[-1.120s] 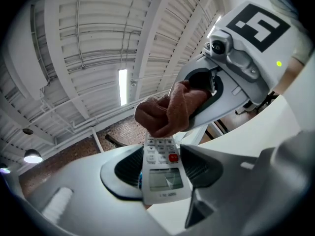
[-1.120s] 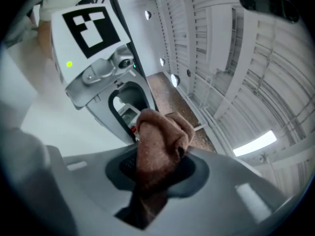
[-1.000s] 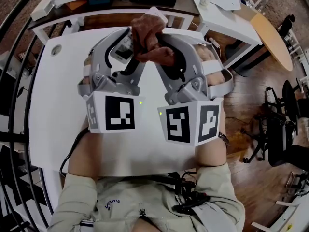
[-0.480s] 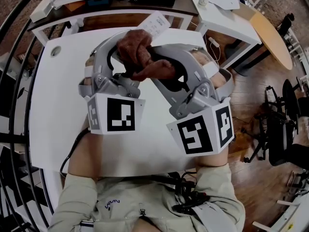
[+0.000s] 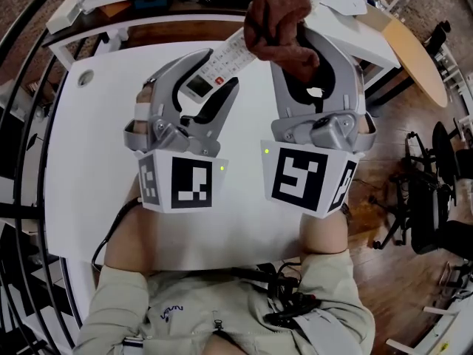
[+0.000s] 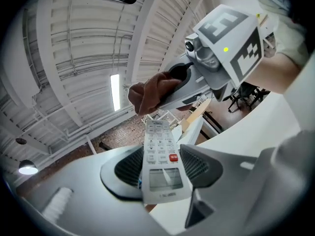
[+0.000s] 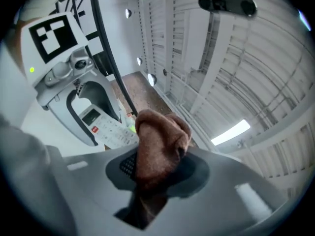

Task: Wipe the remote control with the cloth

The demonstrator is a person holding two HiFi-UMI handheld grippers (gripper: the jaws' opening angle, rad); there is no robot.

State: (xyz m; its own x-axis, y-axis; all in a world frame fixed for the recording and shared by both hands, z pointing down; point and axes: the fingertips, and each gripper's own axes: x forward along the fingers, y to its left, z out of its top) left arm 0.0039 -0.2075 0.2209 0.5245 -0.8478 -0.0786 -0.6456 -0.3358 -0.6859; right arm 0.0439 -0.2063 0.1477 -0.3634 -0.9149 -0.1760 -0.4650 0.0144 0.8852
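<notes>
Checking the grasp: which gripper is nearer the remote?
Left. The left gripper is shut on the remote's display end; the right gripper, shut on the cloth, is by its far end.

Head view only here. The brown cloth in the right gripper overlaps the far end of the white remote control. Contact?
Observer: No. In the left gripper view the brown cloth sits clear of the white remote control; a gap shows between them.
Operator: Left gripper's hold?
Observer: The left gripper has both pads pressed on the remote's long edges, at its display end.
Operator: Cloth secure?
Observer: The right gripper view shows the right gripper shut on it, a wad bulging past the tips.
</notes>
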